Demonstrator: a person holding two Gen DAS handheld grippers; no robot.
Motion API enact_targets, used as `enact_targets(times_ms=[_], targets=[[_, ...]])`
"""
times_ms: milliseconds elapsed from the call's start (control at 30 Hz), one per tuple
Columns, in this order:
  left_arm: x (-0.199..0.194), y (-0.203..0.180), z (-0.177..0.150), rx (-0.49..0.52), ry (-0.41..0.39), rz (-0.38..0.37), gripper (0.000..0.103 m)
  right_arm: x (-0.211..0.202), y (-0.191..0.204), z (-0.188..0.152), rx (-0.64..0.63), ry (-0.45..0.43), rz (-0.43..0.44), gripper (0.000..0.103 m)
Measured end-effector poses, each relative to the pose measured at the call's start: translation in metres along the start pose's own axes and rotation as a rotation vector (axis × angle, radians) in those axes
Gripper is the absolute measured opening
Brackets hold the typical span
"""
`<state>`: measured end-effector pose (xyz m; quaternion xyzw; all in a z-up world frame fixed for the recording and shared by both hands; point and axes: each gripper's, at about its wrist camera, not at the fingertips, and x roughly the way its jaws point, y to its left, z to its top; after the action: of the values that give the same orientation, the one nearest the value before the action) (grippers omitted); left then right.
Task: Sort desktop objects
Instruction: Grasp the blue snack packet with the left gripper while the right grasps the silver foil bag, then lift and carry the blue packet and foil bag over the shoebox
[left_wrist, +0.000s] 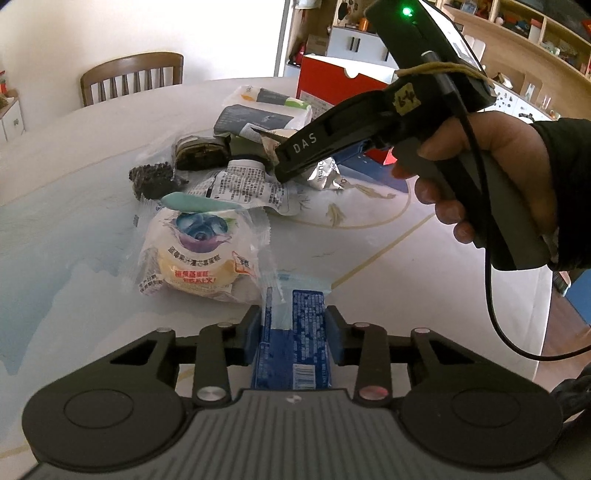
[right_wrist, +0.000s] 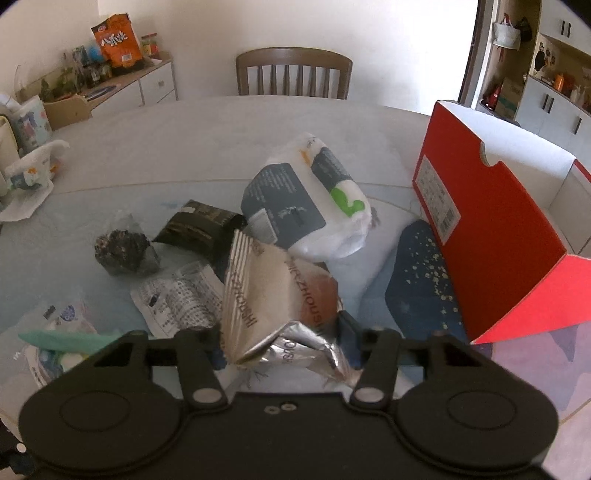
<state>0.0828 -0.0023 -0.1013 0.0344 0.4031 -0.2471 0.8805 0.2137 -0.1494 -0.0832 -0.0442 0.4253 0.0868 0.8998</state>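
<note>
A blue snack packet (left_wrist: 306, 332) lies lengthwise on the table, and my left gripper (left_wrist: 293, 325) is shut on it, blue pads pressing both long sides. In the right wrist view a beige and silver foil bag (right_wrist: 266, 291) stands tilted and crumpled between the fingers of my right gripper (right_wrist: 284, 347), which is shut on it. The left wrist view shows that right gripper (left_wrist: 286, 171) from the side, held by a hand (left_wrist: 491, 173), its tip down in the pile at the silver bag (left_wrist: 325, 175).
An open red box (right_wrist: 491, 236) stands at the right on a dark blue mat (right_wrist: 421, 277). The pile holds a blueberry cake packet (left_wrist: 199, 251), a tissue pack (right_wrist: 303, 199), dark snack packs (right_wrist: 122, 251) and a printed wrapper (right_wrist: 177, 299). A chair (right_wrist: 293, 70) stands beyond the table (left_wrist: 74, 166).
</note>
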Motion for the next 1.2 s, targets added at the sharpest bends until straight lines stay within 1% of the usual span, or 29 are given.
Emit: enact_targets(times_ms=[200, 400, 633, 733, 900, 1200], targets=[[0.002, -0.006, 0.002, 0.004, 0.010, -0.024, 0.035, -0.010, -0.002, -0.003, -0.033, -0.018, -0.029, 0.047], [0.003, -0.014, 0.003, 0.004, 0.012, -0.035, 0.035, -0.022, -0.013, -0.011, -0.033, -0.012, -0.030, 0.046], [-0.003, -0.028, 0.013, 0.020, -0.019, -0.056, 0.035, -0.039, -0.029, -0.020, -0.006, -0.021, -0.032, 0.046], [-0.005, -0.033, 0.018, 0.022, -0.028, -0.053, 0.035, -0.047, -0.035, -0.020, 0.009, -0.029, -0.027, 0.046], [-0.012, -0.037, 0.028, 0.016, -0.051, -0.036, 0.035, -0.061, -0.047, -0.020, 0.030, -0.040, -0.013, 0.046], [-0.025, -0.044, 0.055, -0.001, -0.099, -0.043, 0.035, -0.091, -0.074, -0.014, 0.080, -0.066, 0.018, 0.046]])
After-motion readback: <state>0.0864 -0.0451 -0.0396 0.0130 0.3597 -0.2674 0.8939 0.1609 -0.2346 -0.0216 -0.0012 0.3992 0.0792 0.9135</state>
